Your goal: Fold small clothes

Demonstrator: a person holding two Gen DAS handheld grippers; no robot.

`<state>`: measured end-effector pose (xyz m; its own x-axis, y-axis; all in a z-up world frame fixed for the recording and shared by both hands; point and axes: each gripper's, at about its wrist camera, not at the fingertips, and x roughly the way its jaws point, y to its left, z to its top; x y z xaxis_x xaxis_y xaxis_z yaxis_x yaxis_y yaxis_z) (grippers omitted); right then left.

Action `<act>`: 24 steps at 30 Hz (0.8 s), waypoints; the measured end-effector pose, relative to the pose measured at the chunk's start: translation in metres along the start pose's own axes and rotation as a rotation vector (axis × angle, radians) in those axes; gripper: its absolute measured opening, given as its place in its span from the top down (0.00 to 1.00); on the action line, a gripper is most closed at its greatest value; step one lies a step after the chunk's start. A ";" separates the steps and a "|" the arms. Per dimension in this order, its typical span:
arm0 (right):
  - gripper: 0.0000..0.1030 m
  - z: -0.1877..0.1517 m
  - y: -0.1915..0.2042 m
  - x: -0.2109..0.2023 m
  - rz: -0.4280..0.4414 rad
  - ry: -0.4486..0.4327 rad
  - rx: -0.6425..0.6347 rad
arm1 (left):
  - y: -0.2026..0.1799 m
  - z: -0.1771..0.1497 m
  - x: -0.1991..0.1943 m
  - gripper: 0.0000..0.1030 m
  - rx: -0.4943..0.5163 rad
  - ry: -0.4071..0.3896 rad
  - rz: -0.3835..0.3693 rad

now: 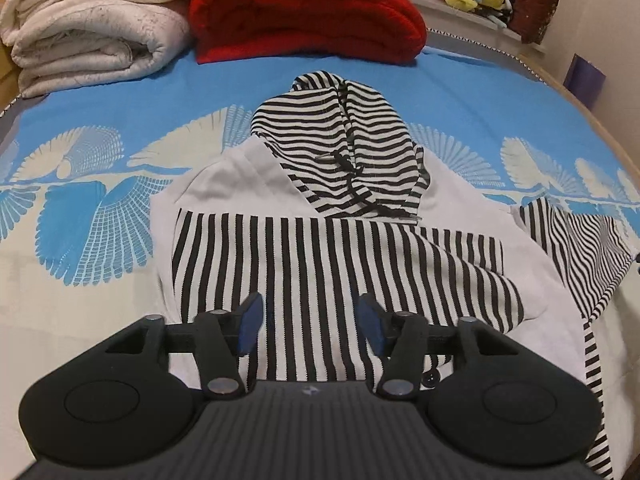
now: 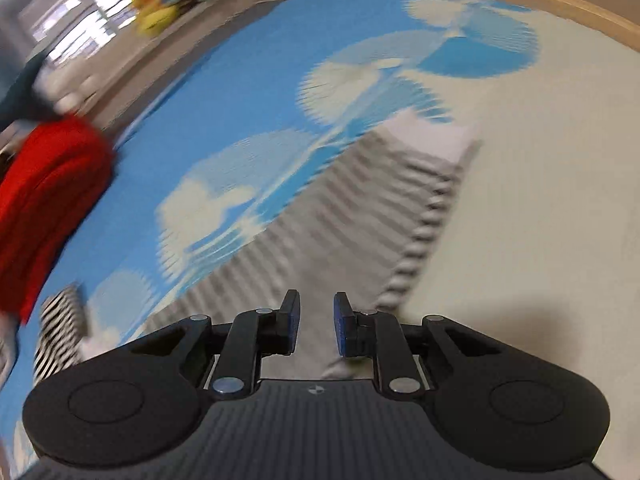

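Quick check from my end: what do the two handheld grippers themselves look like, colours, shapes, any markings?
Both match. The left gripper and right gripper have matte black bodies with two round lobes, a ribbed centre panel bearing a small round mark, black linkages with silver pivots, and blue-padded fingers. No cables or sleeves show.

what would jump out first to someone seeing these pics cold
The striped hoodie spread flat mid-bed, hood folded down onto its chest, one sleeve out at the right. Behind it at the bed's far end sit a red blanket and a cream one. The open left claw hovers over the hoodie's hem.
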<state>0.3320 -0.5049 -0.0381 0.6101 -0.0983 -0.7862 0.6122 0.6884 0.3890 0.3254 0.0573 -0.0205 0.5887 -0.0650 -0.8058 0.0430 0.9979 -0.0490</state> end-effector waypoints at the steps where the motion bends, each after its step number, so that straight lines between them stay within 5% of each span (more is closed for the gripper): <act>1: 0.82 0.004 -0.010 0.002 -0.016 -0.004 0.020 | -0.001 0.000 0.002 0.42 0.001 0.006 0.003; 13: 0.81 0.027 -0.074 0.043 -0.034 -0.037 0.156 | -0.005 0.003 0.004 0.42 -0.013 0.016 -0.017; 17: 0.64 0.026 -0.077 0.056 -0.016 -0.033 0.177 | -0.001 0.005 0.006 0.42 -0.022 0.020 -0.013; 24: 0.63 0.026 -0.071 0.072 -0.028 -0.086 0.140 | 0.006 0.006 0.004 0.42 -0.031 0.015 -0.012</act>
<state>0.3461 -0.5798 -0.1099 0.6292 -0.1810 -0.7559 0.6896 0.5786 0.4355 0.3329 0.0628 -0.0199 0.5763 -0.0767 -0.8137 0.0249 0.9968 -0.0764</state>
